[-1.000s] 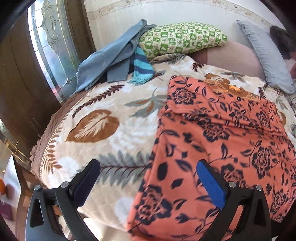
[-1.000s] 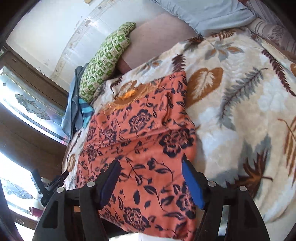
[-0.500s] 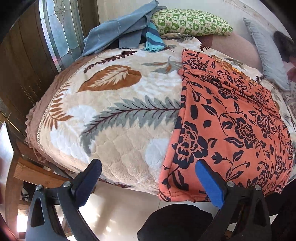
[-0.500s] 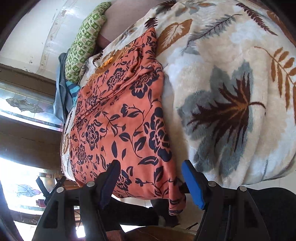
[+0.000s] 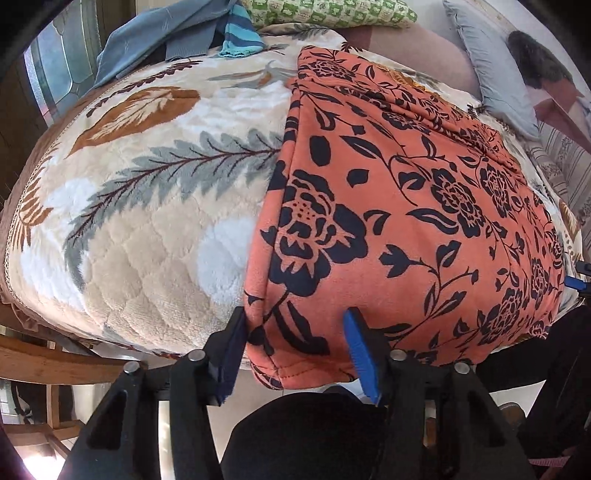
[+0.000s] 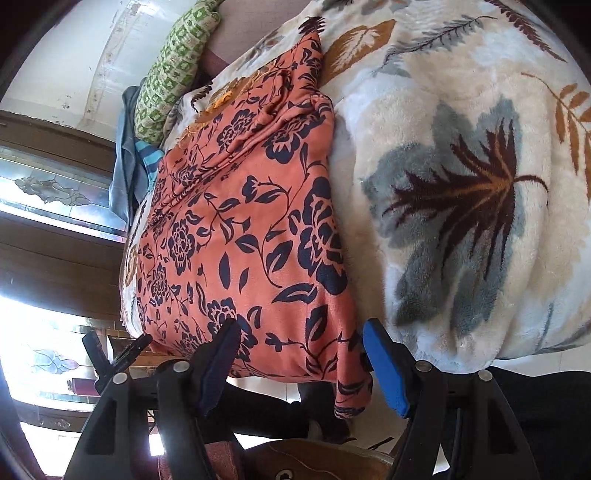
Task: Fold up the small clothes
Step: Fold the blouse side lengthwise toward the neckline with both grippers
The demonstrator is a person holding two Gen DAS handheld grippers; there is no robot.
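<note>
Blue-padded and black-framed, the left gripper (image 5: 295, 350) stands with its two fingers apart around the near left corner of the orange garment with a dark navy flower print (image 5: 406, 206), the hem hanging between the pads without being pinched; the right gripper (image 6: 301, 362) is likewise spread, its fingers either side of the garment's (image 6: 243, 229) near right corner, where a loose flap droops over the bed's edge; neither tool grips the cloth. That garment lies folded lengthwise into a long band, running from the near edge of the bed away toward the pillows, its lower hem draped over the edge; it rests on a plush cream blanket with brown and grey leaf patterns (image 5: 147, 206), which covers the bed and shows on both sides of the band (image 6: 461, 184). Farther off, at the head of the bed, lies a green-and-white checked pillow (image 5: 332, 13), seen also in the right wrist view (image 6: 173, 70); just beside it sits a heap of grey-blue cloth (image 5: 147, 37) with a turquoise striped piece (image 5: 240, 40) tucked in; a pale grey pillow (image 5: 487, 66) leans at the far right; a leaded glass window in a dark wooden frame (image 6: 48, 192) stands behind the bed's left side; a wooden bed frame (image 5: 48, 363) shows below the blanket's edge.
</note>
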